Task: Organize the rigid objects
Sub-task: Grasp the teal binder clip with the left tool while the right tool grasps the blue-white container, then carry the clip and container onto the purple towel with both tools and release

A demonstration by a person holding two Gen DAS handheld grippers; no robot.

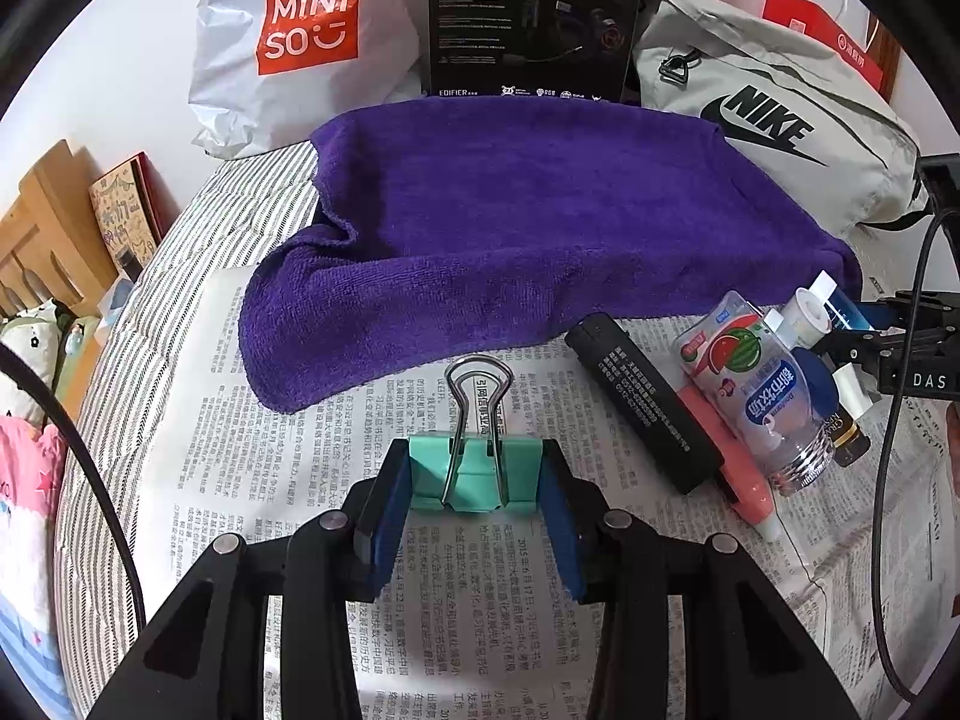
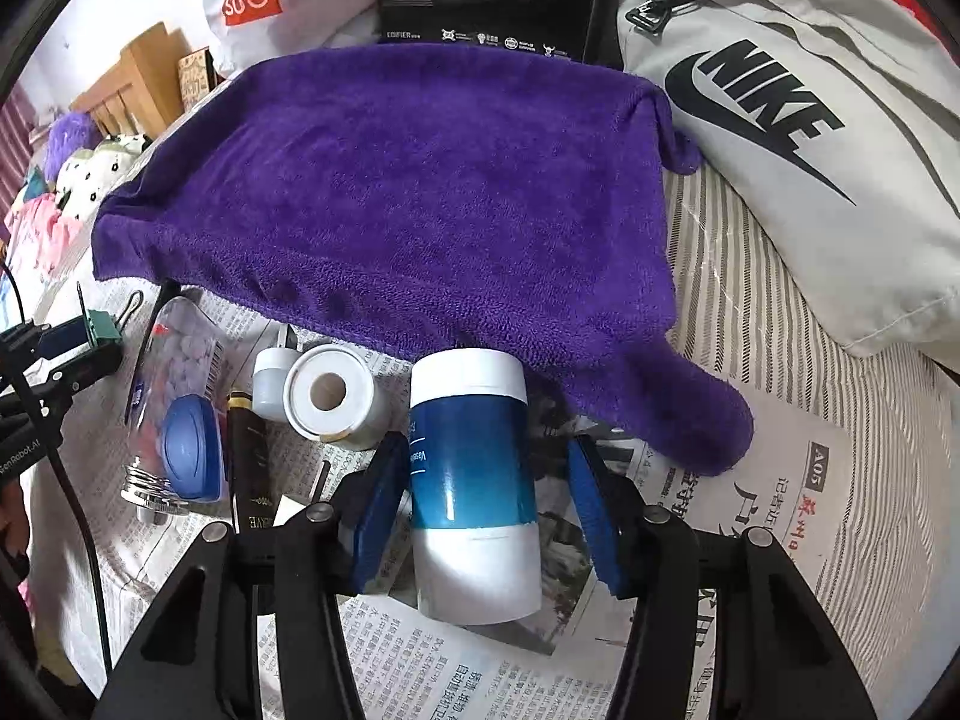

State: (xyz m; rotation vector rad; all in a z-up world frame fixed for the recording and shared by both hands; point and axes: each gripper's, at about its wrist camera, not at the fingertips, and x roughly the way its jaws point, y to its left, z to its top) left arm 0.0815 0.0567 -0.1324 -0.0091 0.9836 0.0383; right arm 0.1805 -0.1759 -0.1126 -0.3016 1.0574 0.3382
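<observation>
A mint-green binder clip (image 1: pixel 522 468) lies on newspaper (image 1: pixel 300 420), and my left gripper (image 1: pixel 474 480) is shut on it, a blue pad against each side. Its wire handle points toward the purple towel (image 1: pixel 528 228). In the right wrist view a blue-and-white bottle (image 2: pixel 468 558) lies between the fingers of my right gripper (image 2: pixel 485 462). The left pad is at the bottle's side, while the right pad stands apart from it, so the gripper is open. A cluster of small items lies between the two grippers: a black bar (image 1: pixel 642 402), a clear watermelon-label bottle (image 1: pixel 756 396), and a white jar (image 2: pixel 330 399).
Behind the towel stand a Miniso bag (image 1: pixel 300 30), a black box (image 1: pixel 534 18) and a grey Nike bag (image 1: pixel 780 120). A pink tube (image 1: pixel 744 480), a blue lid (image 2: pixel 189 444) and a dark tube (image 2: pixel 249 468) lie in the cluster. Black cables (image 1: pixel 888 480) hang at the sides.
</observation>
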